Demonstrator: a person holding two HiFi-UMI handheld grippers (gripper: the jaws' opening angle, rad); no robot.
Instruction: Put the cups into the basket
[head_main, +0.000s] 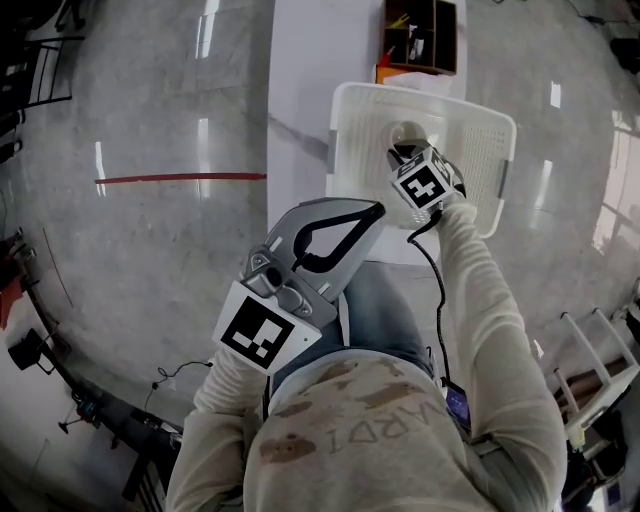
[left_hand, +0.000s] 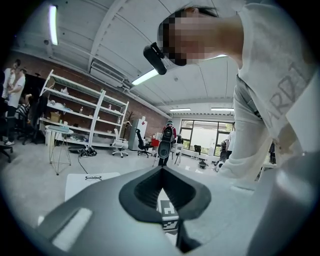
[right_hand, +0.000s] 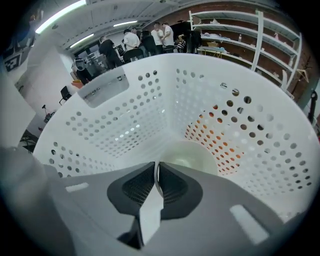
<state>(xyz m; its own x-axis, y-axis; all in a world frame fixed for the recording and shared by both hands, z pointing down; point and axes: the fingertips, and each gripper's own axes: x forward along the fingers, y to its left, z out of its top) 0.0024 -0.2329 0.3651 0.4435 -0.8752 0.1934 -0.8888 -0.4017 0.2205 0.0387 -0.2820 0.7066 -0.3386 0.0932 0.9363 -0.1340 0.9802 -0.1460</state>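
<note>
A white perforated basket (head_main: 350, 110) stands on a white table (head_main: 300, 70). My right gripper (head_main: 407, 157) reaches down into it, shut on the rim of a white cup (head_main: 408, 131). In the right gripper view, the jaws (right_hand: 156, 169) pinch the thin wall of this cup (right_hand: 194, 156), which rests low against the basket wall (right_hand: 125, 115). My left gripper (head_main: 372, 212) is held close to the person's body, away from the basket. It is shut with nothing in it, and the left gripper view shows its tips (left_hand: 162, 169) pointing out across the room.
A brown box with small items (head_main: 420, 35) sits at the table's far end, behind the basket. A red line (head_main: 180, 178) marks the shiny floor to the left. Shelves (left_hand: 80, 112), chairs and people stand far off in the room.
</note>
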